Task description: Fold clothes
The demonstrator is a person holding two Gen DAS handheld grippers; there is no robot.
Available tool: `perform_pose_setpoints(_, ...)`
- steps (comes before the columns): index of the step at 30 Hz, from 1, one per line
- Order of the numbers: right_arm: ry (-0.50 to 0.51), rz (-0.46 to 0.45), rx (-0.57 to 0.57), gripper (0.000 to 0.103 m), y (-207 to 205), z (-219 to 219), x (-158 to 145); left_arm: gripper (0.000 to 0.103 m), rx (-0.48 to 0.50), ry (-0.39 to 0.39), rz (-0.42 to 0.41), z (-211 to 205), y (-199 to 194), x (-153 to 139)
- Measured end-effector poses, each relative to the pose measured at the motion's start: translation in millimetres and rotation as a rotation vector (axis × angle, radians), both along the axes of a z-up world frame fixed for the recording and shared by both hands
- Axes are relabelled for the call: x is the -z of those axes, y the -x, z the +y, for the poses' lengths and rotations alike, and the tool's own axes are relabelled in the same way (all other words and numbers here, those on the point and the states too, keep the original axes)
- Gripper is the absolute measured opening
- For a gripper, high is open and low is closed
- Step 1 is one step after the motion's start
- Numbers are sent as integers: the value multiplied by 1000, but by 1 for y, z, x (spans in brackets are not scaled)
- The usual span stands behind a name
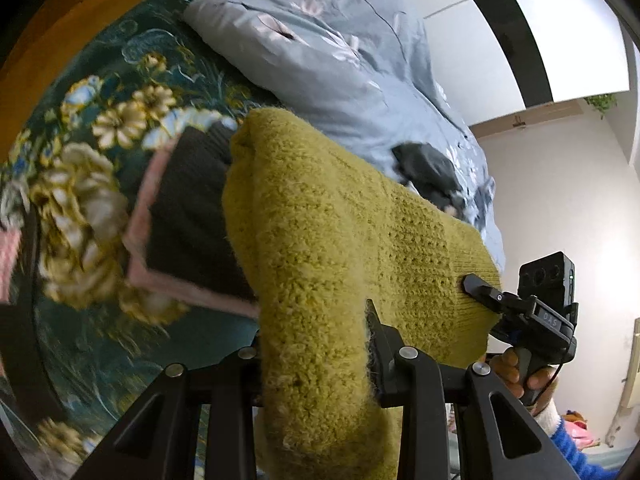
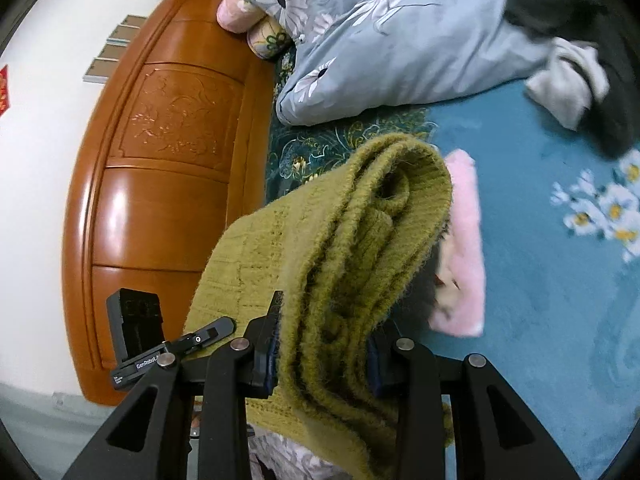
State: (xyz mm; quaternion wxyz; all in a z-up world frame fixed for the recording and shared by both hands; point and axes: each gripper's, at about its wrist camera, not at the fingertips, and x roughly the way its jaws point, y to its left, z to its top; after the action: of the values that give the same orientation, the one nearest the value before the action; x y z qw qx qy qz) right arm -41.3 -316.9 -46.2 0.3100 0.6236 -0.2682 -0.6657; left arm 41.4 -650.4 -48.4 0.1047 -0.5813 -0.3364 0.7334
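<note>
An olive-green knitted sweater (image 1: 320,216) hangs folded between my two grippers above the bed. My left gripper (image 1: 316,332) is shut on a thick fold of it. In the same view my right gripper (image 1: 478,286), held by a hand, pinches the sweater's far ribbed edge. In the right wrist view the right gripper (image 2: 326,320) is shut on several bunched layers of the sweater (image 2: 360,232), and the left gripper (image 2: 218,330) bites its flat edge at the left. Under the sweater lies a folded pile, a dark garment (image 1: 188,216) on a pink garment (image 2: 464,240).
The bed has a teal floral sheet (image 2: 540,220). A grey-blue flowered quilt (image 1: 340,52) is heaped at the back with a dark grey garment (image 1: 428,168) on it. A pale garment (image 2: 568,84) lies nearby. A carved wooden headboard (image 2: 172,160) bounds the bed.
</note>
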Motion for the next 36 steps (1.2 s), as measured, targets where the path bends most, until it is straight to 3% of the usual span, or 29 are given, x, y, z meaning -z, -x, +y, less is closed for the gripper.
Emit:
perform_pose_setpoints(11, -132, -52, -37, 35, 62, -54, 50, 33, -8, 39, -17, -47, 61, 45)
perform_pose_setpoints(18, -173, -141, 8, 35, 61, -41, 96, 34, -33, -19, -74, -51, 49, 86)
perform_pose_setpoints(25, -223, -193, 1, 36, 54, -37, 122, 41, -60, -8, -171, -46, 35, 121)
perform_pose_setpoints(30, -218, -187, -21, 40, 56, -36, 114, 44, -85, -16, -172, -49, 35, 112)
perform_pose_setpoints(33, -241, -150, -42, 40, 54, -32, 101, 60, -74, 45, -181, -49, 34, 97)
perform_pose_setpoints(36, -282, -95, -44, 40, 48, -23, 85, 62, -84, 93, -159, -54, 28, 73)
